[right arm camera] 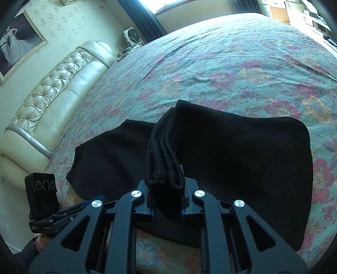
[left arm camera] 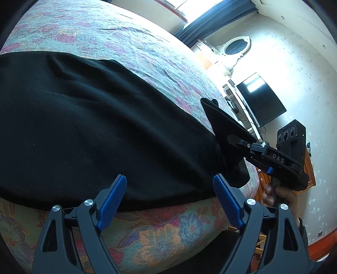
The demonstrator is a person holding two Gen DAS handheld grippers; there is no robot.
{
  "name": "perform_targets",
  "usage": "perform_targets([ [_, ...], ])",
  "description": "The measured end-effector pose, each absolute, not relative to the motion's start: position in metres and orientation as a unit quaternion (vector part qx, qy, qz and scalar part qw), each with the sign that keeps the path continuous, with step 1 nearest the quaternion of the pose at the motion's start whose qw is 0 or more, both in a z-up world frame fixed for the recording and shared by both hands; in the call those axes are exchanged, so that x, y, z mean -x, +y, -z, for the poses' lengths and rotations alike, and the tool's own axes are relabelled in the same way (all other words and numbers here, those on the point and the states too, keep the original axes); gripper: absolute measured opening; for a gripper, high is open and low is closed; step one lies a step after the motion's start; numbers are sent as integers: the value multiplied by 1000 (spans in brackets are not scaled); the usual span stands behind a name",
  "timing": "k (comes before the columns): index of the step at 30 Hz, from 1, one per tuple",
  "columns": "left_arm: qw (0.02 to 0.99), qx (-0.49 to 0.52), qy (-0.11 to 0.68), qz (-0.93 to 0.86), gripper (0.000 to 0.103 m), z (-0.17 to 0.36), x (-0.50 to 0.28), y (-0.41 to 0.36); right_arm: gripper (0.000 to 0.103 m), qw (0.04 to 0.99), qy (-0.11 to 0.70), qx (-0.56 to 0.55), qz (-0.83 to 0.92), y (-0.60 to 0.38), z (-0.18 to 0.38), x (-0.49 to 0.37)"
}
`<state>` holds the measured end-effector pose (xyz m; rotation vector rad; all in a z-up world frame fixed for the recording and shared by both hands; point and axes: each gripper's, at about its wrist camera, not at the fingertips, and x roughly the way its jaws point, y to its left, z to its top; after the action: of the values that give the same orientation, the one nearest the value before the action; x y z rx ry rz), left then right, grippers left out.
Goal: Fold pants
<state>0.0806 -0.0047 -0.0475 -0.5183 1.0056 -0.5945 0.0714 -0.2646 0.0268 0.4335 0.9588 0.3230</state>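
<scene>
Place: a home bedroom.
Bed: wide floral bedspread in teal, pink and orange (right arm camera: 231, 63), cream tufted leather headboard (right arm camera: 59, 88).
Walls: gold-framed picture (right arm camera: 19, 40), white oval ornate mirror (left arm camera: 237, 47).
Furnishings: black flat-screen television (left arm camera: 261, 99), dark blue curtain (left arm camera: 212, 19).

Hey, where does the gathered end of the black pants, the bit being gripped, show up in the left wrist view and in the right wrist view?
Left wrist view: right of centre, the gathered end sticks up, pinched by the right hand-held gripper reaching in from the right.
Right wrist view: bottom centre, the gathered end sits as stacked hems between the right hand-held gripper's fingers.
Shared landmark: the floral bedspread under the pants.
</scene>
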Motion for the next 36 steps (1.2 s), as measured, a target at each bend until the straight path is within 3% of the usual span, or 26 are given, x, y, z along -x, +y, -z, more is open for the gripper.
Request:
perform_targets([
  [31, 800, 246, 482, 260, 83, 45, -91, -2, 17, 852, 494, -109, -135, -196, 21, -78],
  [36, 800, 244, 482, 260, 83, 46, -92, -1, 21, 855, 493, -93, -130, -190, 22, -77],
])
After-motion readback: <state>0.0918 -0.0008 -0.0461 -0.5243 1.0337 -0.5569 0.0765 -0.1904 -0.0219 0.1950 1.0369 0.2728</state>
